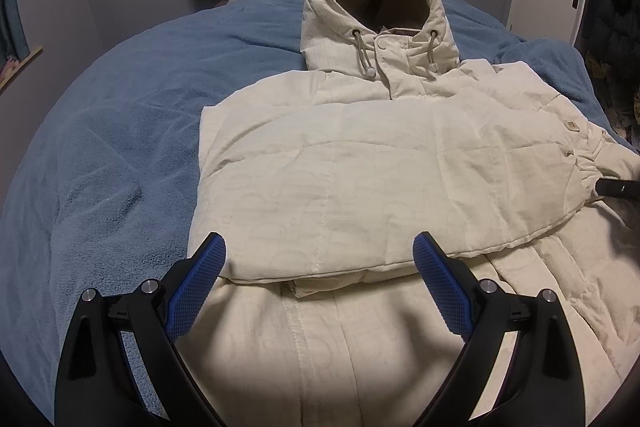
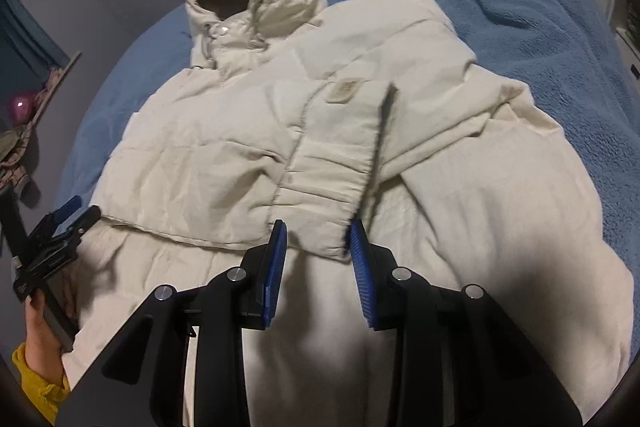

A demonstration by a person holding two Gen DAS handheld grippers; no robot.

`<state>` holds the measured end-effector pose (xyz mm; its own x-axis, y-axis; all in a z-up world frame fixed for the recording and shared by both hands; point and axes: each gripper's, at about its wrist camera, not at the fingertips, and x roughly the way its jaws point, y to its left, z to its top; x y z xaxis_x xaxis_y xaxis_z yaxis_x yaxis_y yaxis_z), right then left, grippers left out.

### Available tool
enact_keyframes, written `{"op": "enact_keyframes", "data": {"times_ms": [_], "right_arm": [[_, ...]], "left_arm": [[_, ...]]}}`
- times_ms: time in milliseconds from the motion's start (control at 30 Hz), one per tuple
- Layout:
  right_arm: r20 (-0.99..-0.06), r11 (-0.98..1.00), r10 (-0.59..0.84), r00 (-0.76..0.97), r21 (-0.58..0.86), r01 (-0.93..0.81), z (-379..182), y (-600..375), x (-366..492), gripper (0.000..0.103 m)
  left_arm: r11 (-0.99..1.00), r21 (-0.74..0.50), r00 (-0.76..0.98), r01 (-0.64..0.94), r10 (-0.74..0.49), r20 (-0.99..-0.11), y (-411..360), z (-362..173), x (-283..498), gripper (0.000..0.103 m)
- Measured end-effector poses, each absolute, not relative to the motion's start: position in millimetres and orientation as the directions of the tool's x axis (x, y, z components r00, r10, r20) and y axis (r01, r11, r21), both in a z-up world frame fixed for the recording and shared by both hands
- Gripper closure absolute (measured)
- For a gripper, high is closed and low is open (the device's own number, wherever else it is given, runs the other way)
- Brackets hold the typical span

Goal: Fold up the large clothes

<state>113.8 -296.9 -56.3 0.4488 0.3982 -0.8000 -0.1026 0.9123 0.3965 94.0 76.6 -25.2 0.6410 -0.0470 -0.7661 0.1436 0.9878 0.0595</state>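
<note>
The cream padded jacket [image 1: 360, 167] lies flat on the blue blanket [image 1: 120, 127], sleeves folded across; likely bulky, soft and springy, so grip the near hem; left gripper [image 1: 320, 255] wide apart, right gripper [image 2: 319, 241] slightly apart, both empty.

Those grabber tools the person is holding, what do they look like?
Each is a black plastic frame with silver round pivot pins and two fingers faced with blue ridged pads: the left gripper and the right gripper match. The hand on the left one wears a mustard-yellow sleeve.

Bed [image 1: 120, 115] with one garment.
Blue cover; cream coat [image 1: 360, 155] lies flat ahead of both tongs, hood farthest.
</note>
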Motion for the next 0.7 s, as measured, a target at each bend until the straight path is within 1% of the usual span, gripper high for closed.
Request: {"op": "enact_keyframes", "data": {"times_ms": [200,233,267,400,567,700], "right_arm": [[-0.783,0.906,0.407,0.469,0.411,-0.101,-61.9,-296.6,129.6,0.074],[-0.778,0.904,0.413,0.474,0.415,-0.106,-61.1,-296.0,130.2,0.091],[-0.771,0.904,0.412,0.485,0.411,-0.114,-59.2,-296.2,128.2,0.093],[-0.745,0.923,0.373,0.553,0.357,-0.142,-42.1,-297.6,111.2,0.096],[-0.72,0.951,0.3,0.626,0.273,-0.142,-18.0,-305.3,91.0,0.096],[-0.797,0.967,0.253,0.548,0.223,-0.121,-41.3,-301.5,100.2,0.096]], "left_arm": [[0.988,0.065,0.641,0.143,-0.042,-0.767,75.6,-25.6,94.1,0.012],[0.987,0.068,0.641,0.143,-0.04,-0.767,75.8,-25.7,94.5,0.012],[0.987,0.07,0.642,0.143,-0.039,-0.766,75.2,-26.1,94.1,0.012],[0.987,0.07,0.642,0.143,-0.039,-0.765,75.1,-26.0,93.6,0.012],[0.986,0.077,0.645,0.145,-0.035,-0.764,74.2,-26.2,92.6,0.012],[0.986,0.083,0.642,0.146,-0.031,-0.766,73.3,-27.0,93.0,0.012]]}}
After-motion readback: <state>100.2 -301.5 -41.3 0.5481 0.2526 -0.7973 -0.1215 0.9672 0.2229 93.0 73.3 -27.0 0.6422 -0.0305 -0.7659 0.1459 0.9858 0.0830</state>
